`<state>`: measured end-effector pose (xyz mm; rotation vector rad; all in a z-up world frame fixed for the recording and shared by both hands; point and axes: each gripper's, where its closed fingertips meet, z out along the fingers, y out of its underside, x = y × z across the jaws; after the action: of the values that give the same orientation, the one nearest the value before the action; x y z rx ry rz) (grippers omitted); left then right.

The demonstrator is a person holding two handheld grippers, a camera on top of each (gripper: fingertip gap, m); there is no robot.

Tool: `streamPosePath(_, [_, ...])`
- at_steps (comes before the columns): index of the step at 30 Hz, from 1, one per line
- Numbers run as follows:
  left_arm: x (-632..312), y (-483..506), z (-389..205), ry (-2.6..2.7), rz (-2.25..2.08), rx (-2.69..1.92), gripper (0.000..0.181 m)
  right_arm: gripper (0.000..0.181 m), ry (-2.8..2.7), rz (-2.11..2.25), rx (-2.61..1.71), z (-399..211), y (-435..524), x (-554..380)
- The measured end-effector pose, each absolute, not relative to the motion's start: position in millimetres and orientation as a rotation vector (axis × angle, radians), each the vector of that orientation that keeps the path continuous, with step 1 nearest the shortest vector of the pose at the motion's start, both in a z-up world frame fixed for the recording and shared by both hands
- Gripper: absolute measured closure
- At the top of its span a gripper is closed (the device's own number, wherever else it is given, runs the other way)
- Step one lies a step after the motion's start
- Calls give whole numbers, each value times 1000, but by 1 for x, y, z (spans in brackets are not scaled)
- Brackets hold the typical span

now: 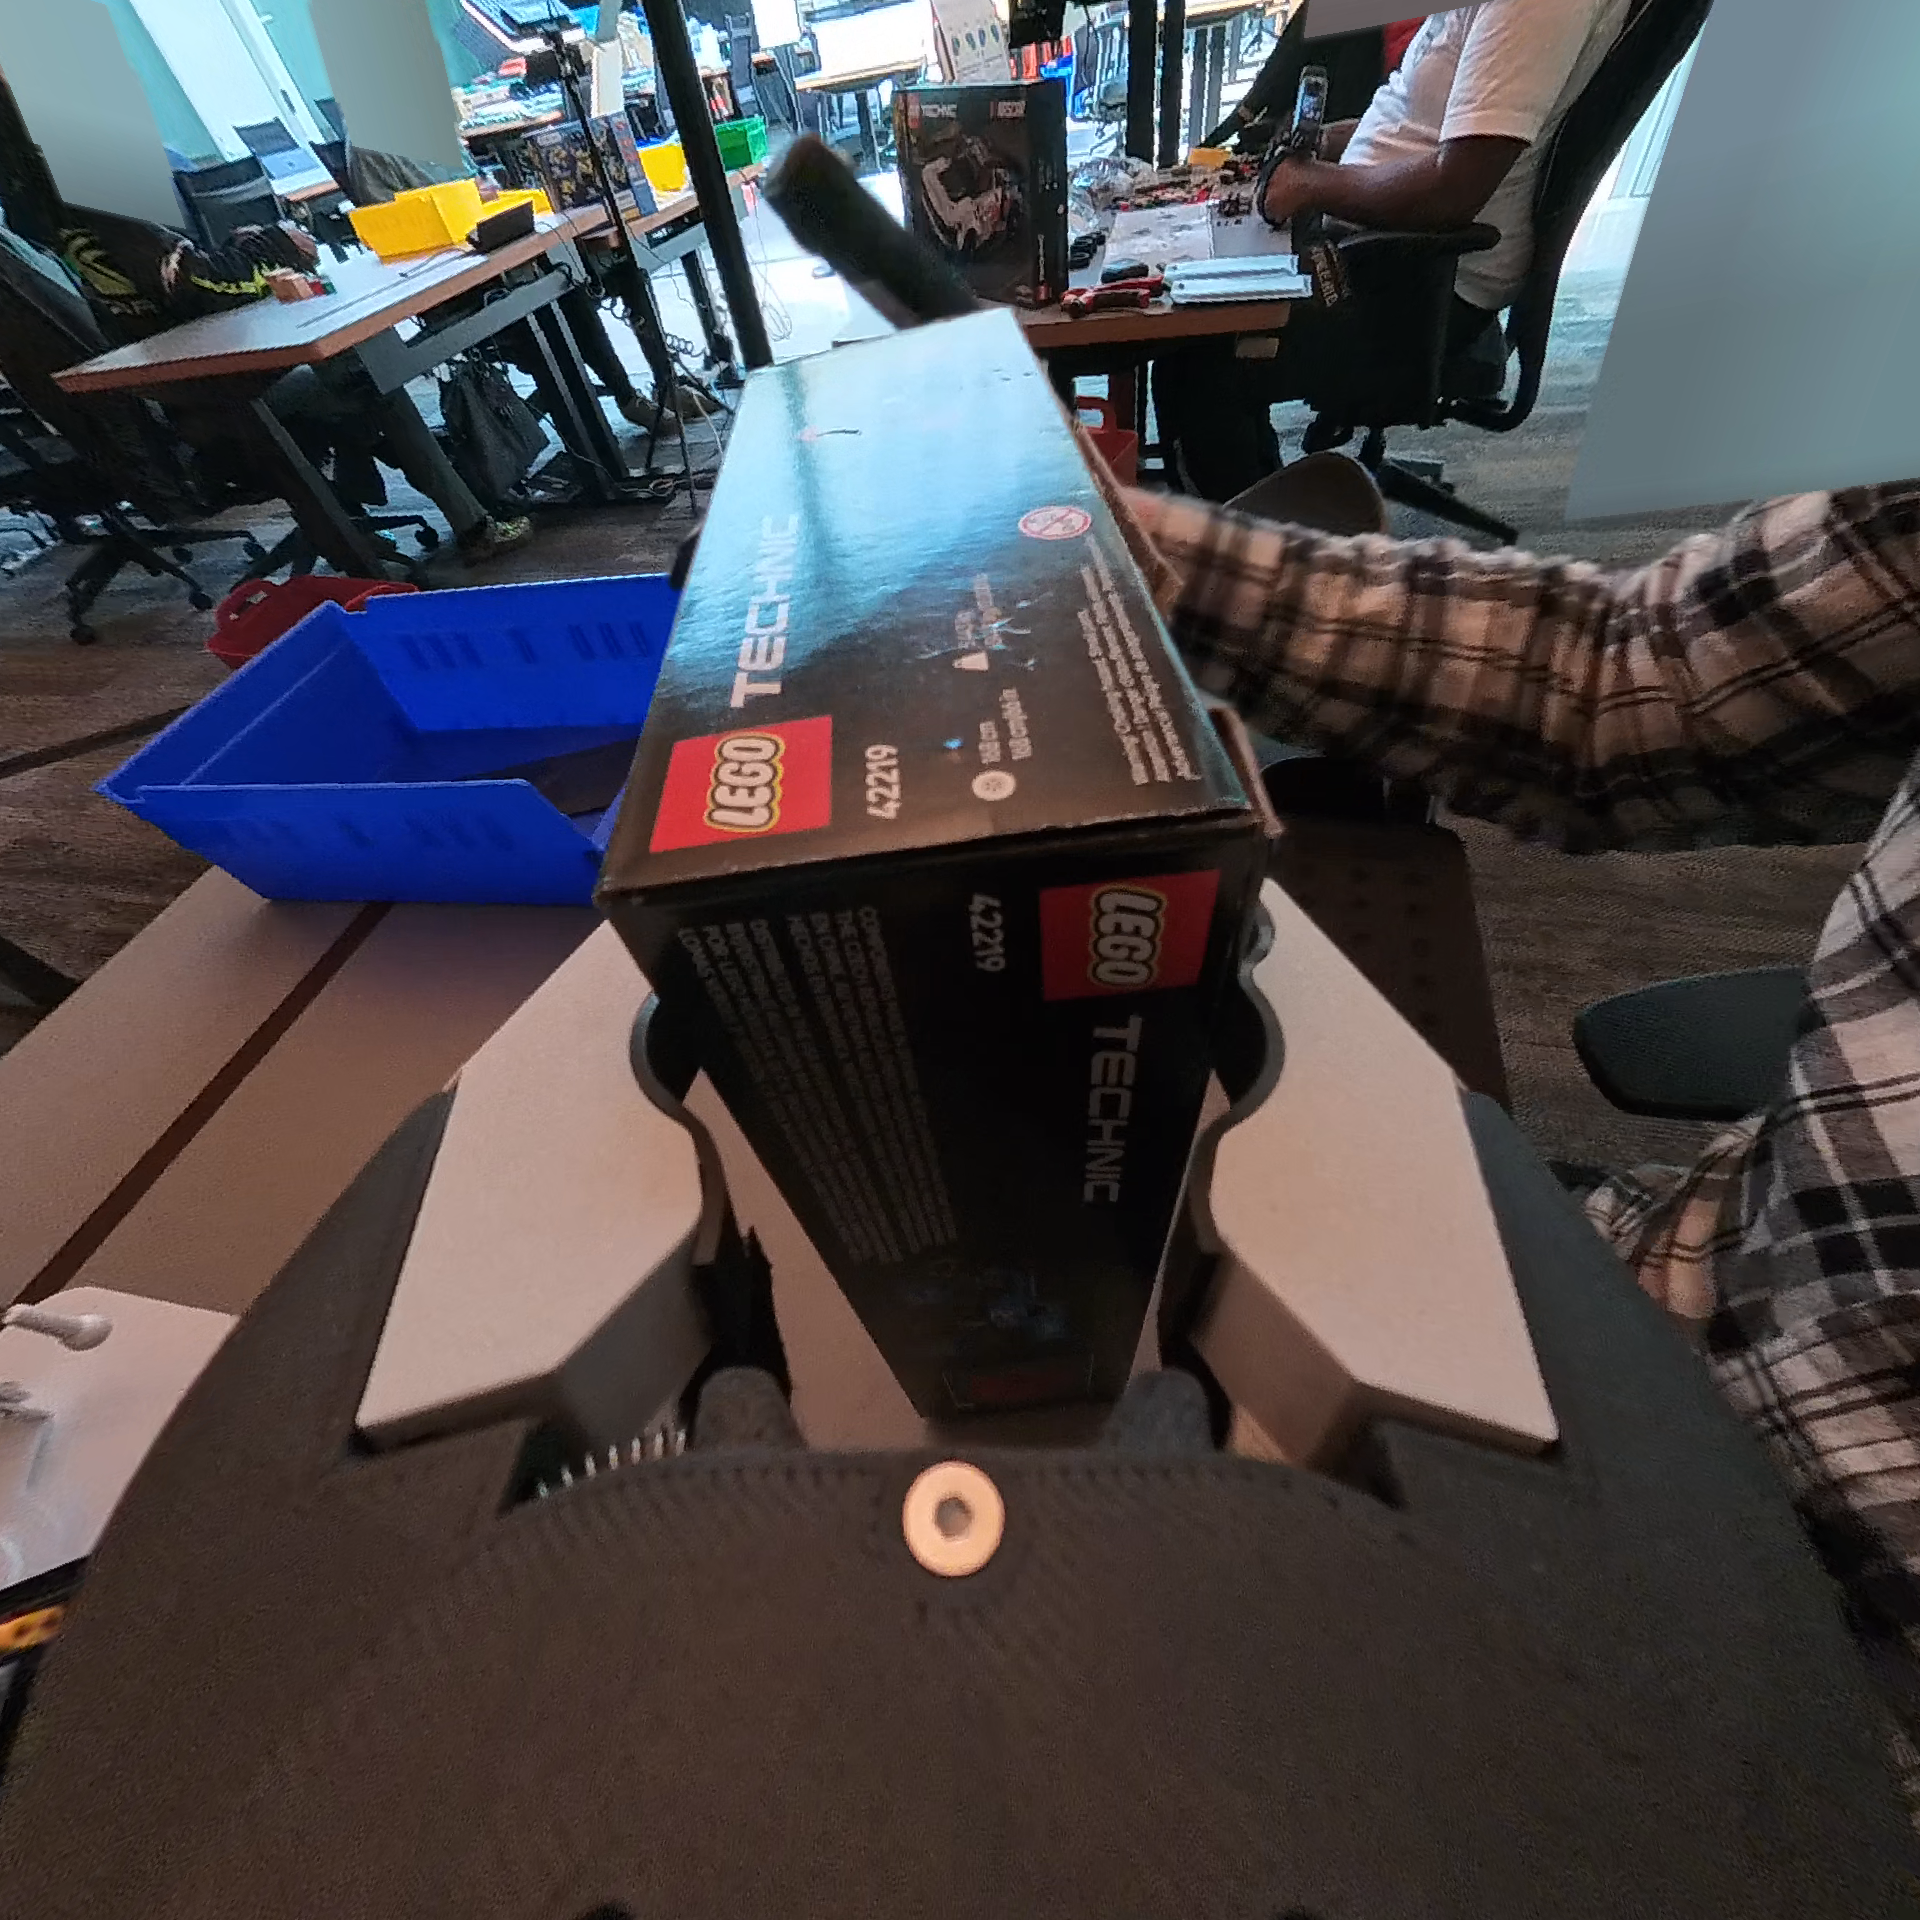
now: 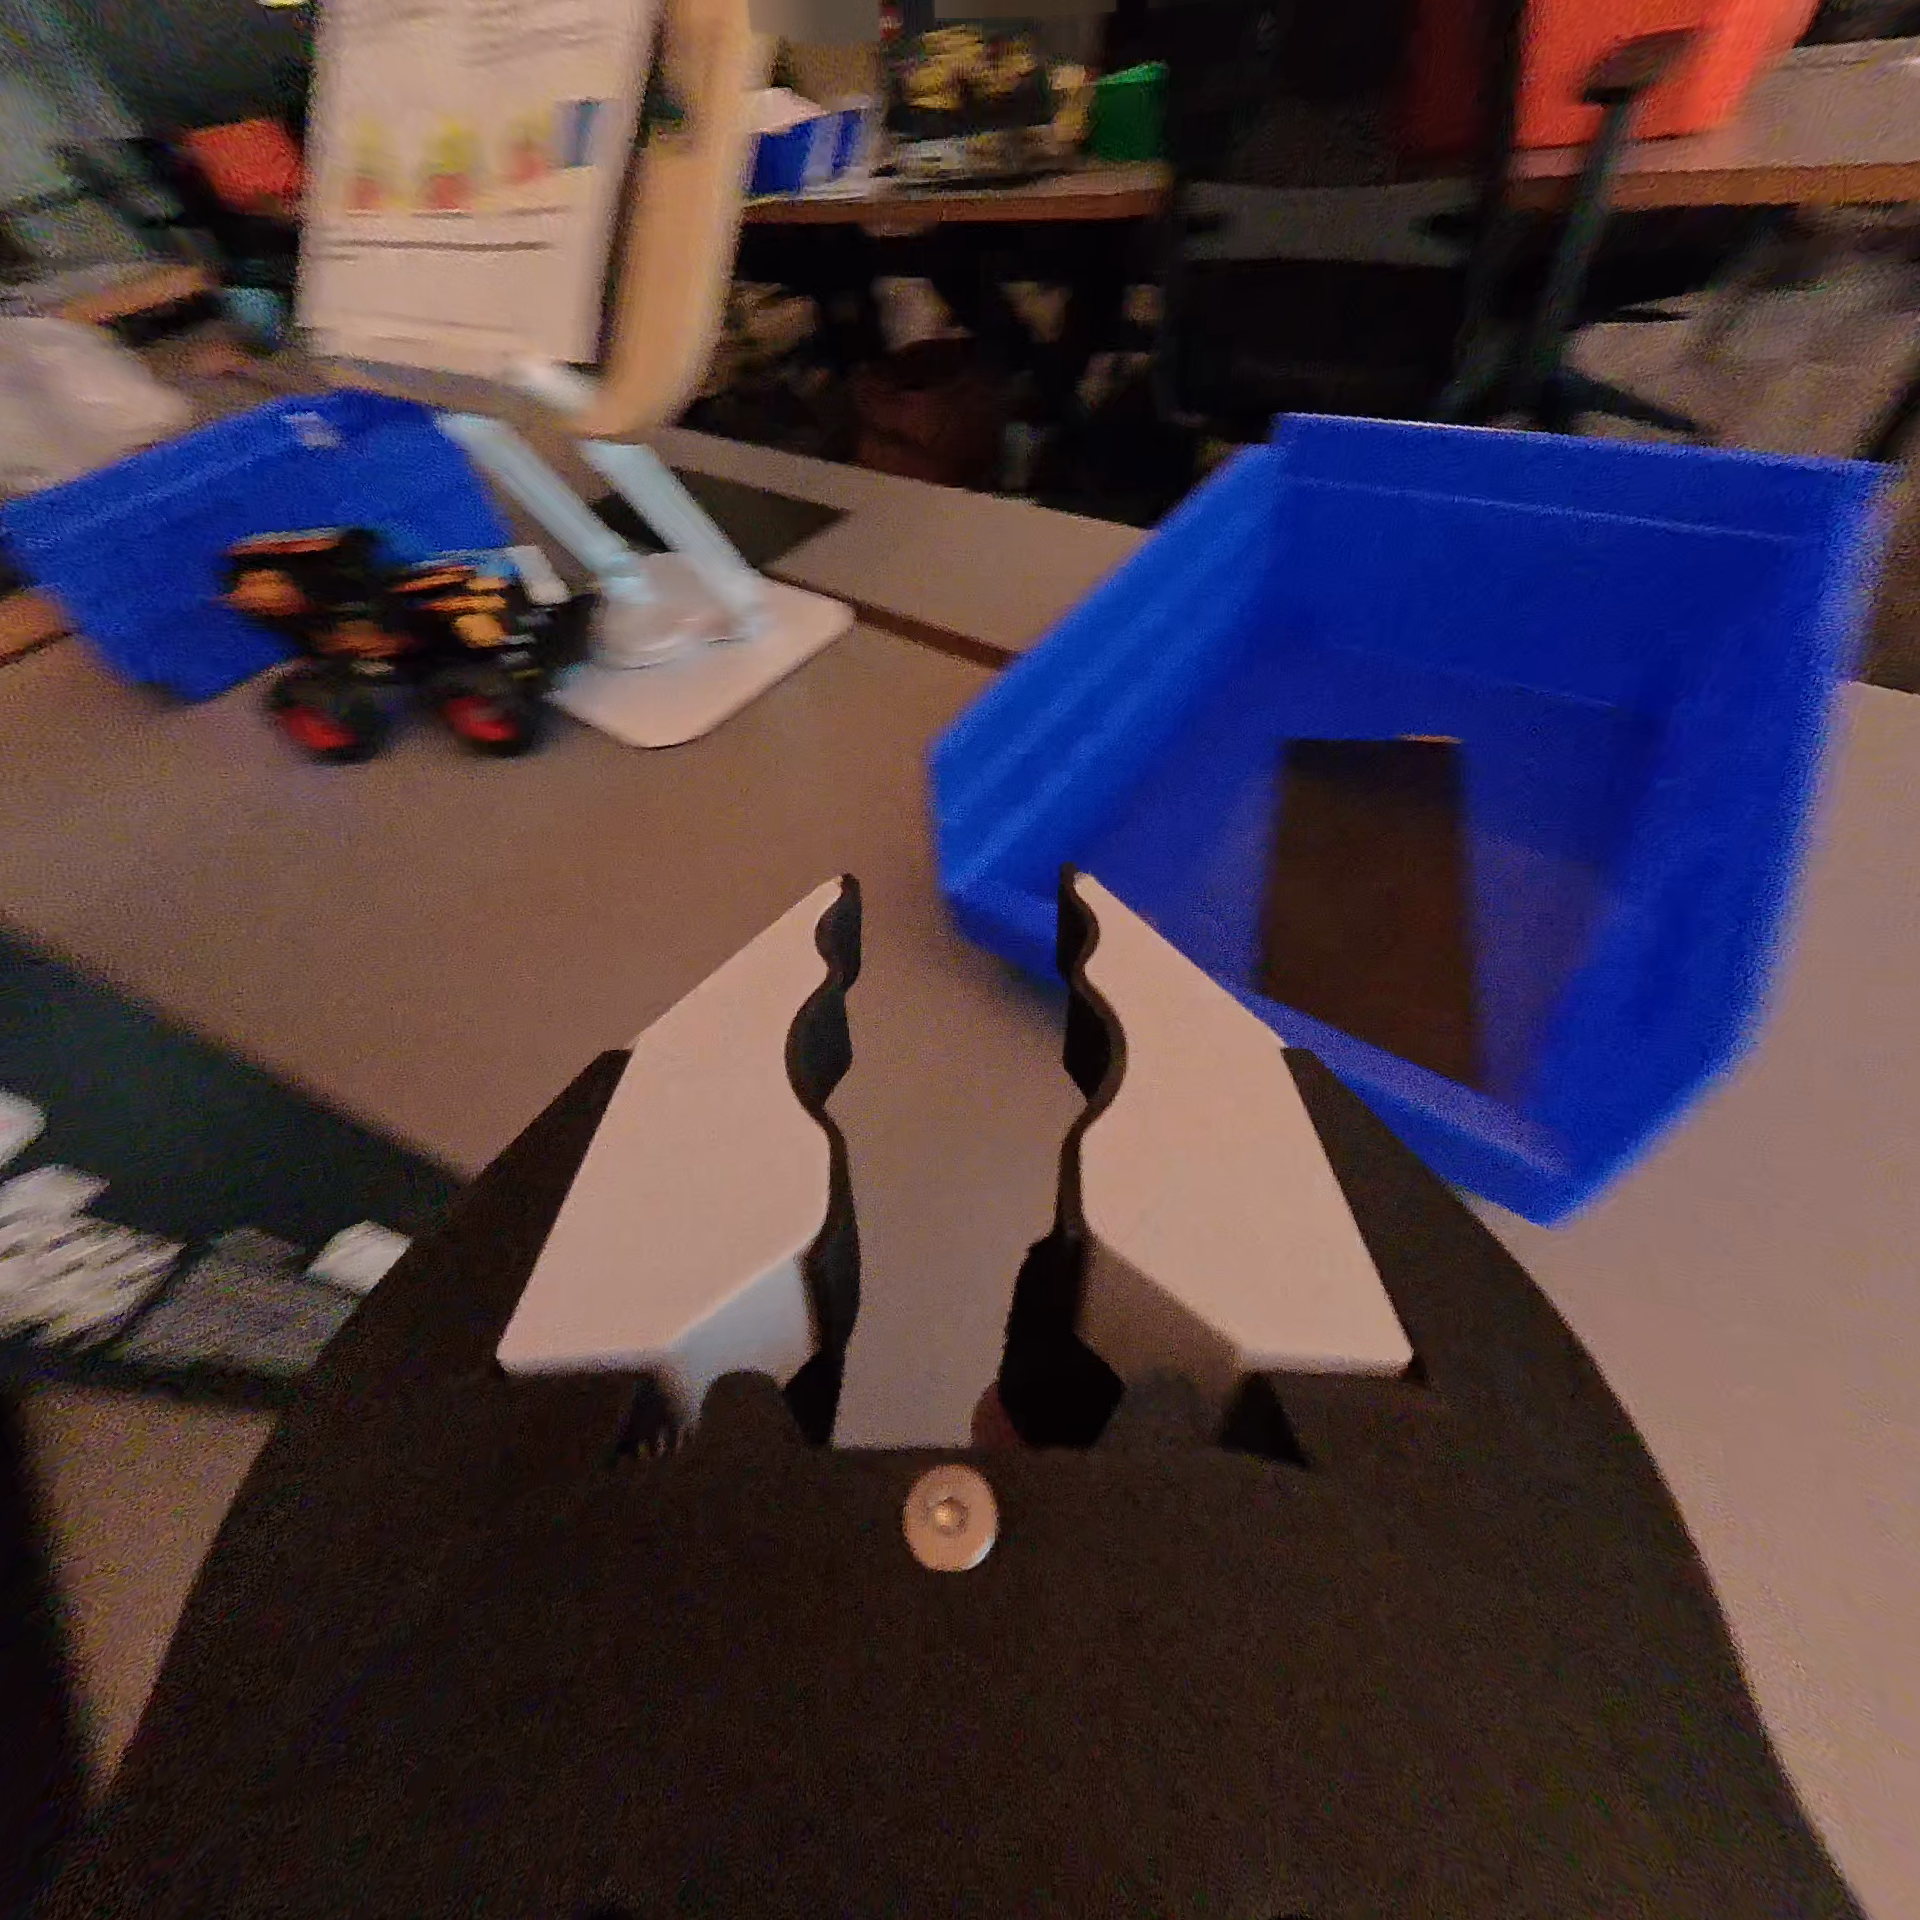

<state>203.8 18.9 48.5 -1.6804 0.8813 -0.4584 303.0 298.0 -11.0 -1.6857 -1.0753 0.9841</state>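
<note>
My left gripper (image 1: 951,987) is shut on a long black cardboard toy box (image 1: 914,644) with red logo squares. Its pale fingers (image 1: 540,1247) clamp the box's near end, and the box stretches away above the grey table (image 1: 208,1039). A person's plaid sleeve (image 1: 1507,665) reaches to the box's far right side. A dark blurred bar (image 1: 862,239) sticks up behind its far end. My right gripper (image 2: 958,883) is open and empty, low over the table (image 2: 520,883), just left of a blue bin (image 2: 1455,831) with a dark patch on its floor.
A blue bin (image 1: 395,748) sits left of the box. In the right wrist view, a second blue bin (image 2: 156,540), a black-and-orange toy truck (image 2: 405,634) and a white stand (image 2: 675,603) sit at far left. Desks, chairs and seated people are beyond.
</note>
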Motion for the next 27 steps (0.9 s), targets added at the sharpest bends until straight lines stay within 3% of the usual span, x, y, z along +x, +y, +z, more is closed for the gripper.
streamPosePath(5, [207,18,44,1009,-240,-1657,79,131,-1260,1388,-1432,41,162,287])
streamPosePath(6, [209,18,41,1048,-158,-1657,80,137,-1264,1397,-1425,44,150,291])
streamPosePath(7, [210,18,39,1077,-83,-1651,79,152,-1246,1377,-1410,47,143,296])
streamPosePath(8, [212,17,37,1097,-24,-1642,79,152,-1209,1353,-1403,50,141,303])
streamPosePath(10, [215,18,35,1090,42,-1640,79,135,-1078,1311,-1487,47,149,322])
streamPosePath(14, [225,18,28,1079,147,-1614,80,132,-918,1443,-1462,54,130,349])
streamPosePath(15, [229,19,25,1084,187,-1610,80,133,-917,1459,-1467,52,122,351])
streamPosePath(17, [234,19,19,1087,257,-1604,80,152,-848,1475,-1489,47,116,355])
streamPosePath(19, [240,19,15,1085,311,-1592,80,133,-732,1453,-1562,33,125,364])
streamPosePath(21, [246,20,10,1094,378,-1582,80,127,-655,1478,-1574,26,128,373])
streamPosePath(23, [251,21,4,1103,435,-1574,80,129,-611,1506,-1580,18,128,380])
streamPosePath(27, [259,25,-7,1116,545,-1561,80,150,-538,1549,-1555,7,125,388])
